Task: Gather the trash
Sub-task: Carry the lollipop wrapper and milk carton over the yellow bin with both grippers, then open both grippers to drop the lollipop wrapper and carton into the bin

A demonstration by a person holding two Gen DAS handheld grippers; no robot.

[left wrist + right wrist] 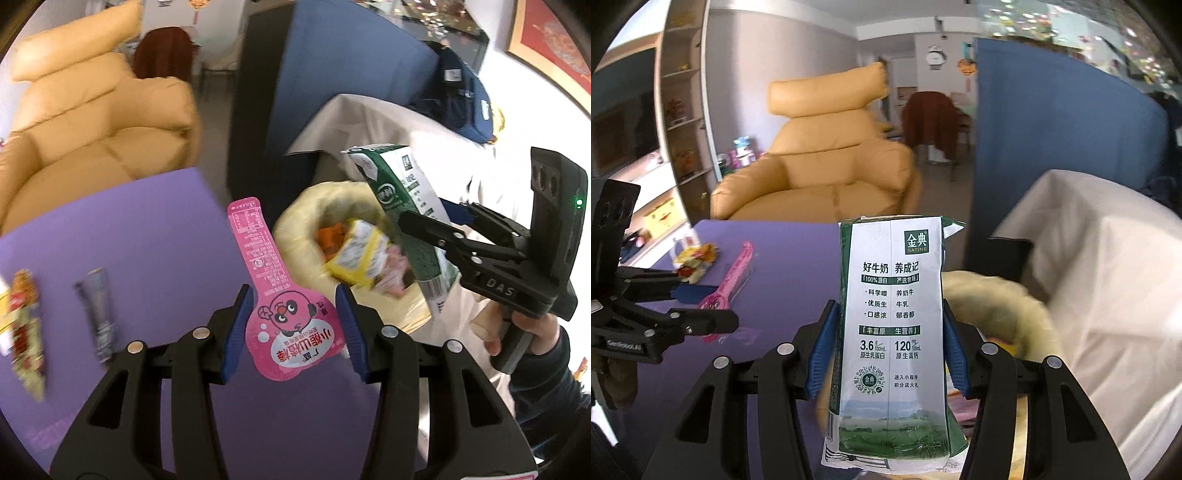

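Note:
My left gripper (293, 332) is shut on the round end of a pink lollipop-shaped wrapper (258, 258), held upright above the purple table (147, 240). In the right wrist view the left gripper (709, 306) shows at the left with the pink wrapper (737, 269). My right gripper (890, 347) is shut on a green-and-white milk carton (894, 295), held upright. Seen from the left wrist, the right gripper (417, 225) holds the carton (402, 199) over a yellowish bag (306, 218) with packets inside. The bag's rim (1015, 295) lies just behind the carton.
A blurred snack wrapper (26, 325) and a silver tube-like wrapper (96, 310) lie on the purple table; a crumpled wrapper (696, 258) shows too. A tan armchair (827, 166), a blue partition (1052, 147) and a white cloth-covered surface (1108, 277) stand around.

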